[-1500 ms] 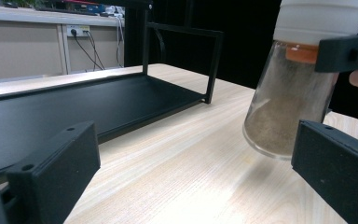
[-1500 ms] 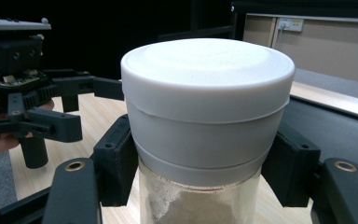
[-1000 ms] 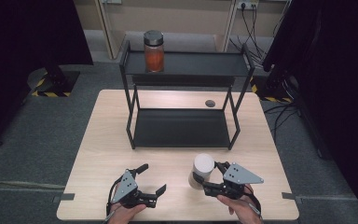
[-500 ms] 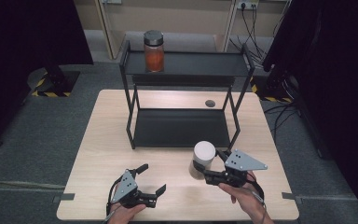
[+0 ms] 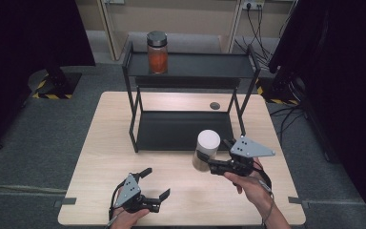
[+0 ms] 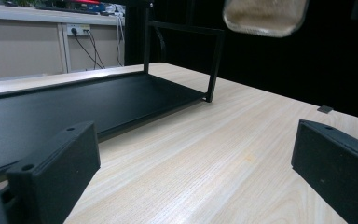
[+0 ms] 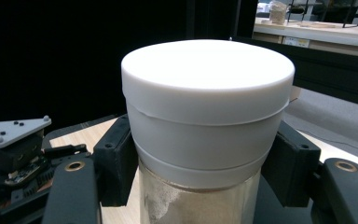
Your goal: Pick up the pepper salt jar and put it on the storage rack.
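White-lidded jar (image 5: 206, 150) lifted higher, right gripper (image 5: 209, 164) jaws clamped

A pale wooden table (image 5: 105, 143) stands on grey carpet (image 5: 52, 133). On it sits a black two-tier metal rack (image 5: 195, 65); a glass jar of orange contents with a dark lid (image 5: 157, 52) stands upright on the top tier, towards its left end. A small dark round disc (image 5: 214, 105) lies on the table just behind the lower tier
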The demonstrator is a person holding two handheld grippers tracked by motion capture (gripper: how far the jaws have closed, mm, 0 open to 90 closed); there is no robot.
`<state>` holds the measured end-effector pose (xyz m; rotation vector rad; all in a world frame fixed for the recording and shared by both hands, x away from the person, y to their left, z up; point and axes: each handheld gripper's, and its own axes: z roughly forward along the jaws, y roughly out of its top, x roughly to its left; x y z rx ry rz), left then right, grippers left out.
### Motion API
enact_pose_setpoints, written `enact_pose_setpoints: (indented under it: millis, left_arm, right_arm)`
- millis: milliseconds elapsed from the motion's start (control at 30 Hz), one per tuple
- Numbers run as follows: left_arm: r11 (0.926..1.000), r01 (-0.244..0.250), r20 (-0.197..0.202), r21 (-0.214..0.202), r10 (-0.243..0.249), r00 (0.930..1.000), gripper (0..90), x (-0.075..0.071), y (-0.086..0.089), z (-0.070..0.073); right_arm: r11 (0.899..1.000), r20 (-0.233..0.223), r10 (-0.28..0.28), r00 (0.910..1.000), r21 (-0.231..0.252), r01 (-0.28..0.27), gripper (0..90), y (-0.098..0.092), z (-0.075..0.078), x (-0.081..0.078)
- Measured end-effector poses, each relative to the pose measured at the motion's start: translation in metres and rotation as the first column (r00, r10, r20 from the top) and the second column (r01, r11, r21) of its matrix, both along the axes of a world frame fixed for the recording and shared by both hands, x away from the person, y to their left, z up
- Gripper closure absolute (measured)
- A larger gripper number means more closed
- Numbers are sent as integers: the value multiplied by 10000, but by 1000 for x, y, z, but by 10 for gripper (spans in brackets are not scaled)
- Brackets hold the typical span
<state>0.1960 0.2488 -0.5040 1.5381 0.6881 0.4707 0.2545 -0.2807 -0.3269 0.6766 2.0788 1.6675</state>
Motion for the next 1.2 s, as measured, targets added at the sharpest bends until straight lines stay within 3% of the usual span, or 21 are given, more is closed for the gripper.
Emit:
enact_pose_setpoints:
  millis: [267,433,1200]
  left_arm:
    - [10000,-27,-10,-18,27,10000,3,0,0,0]
    - [10000,-32,-27,4,32,10000,3,0,1,0]
    - [9999,-77,-59,-77,76,10000,3,0,2,-1]
  right_arm:
    - [10000,128,1,9999,-15,0,353,3,19,11]
    - [10000,260,-62,9996,-57,64,353,6,39,21]
    - [9999,453,0,9990,-121,5,353,27,94,46]
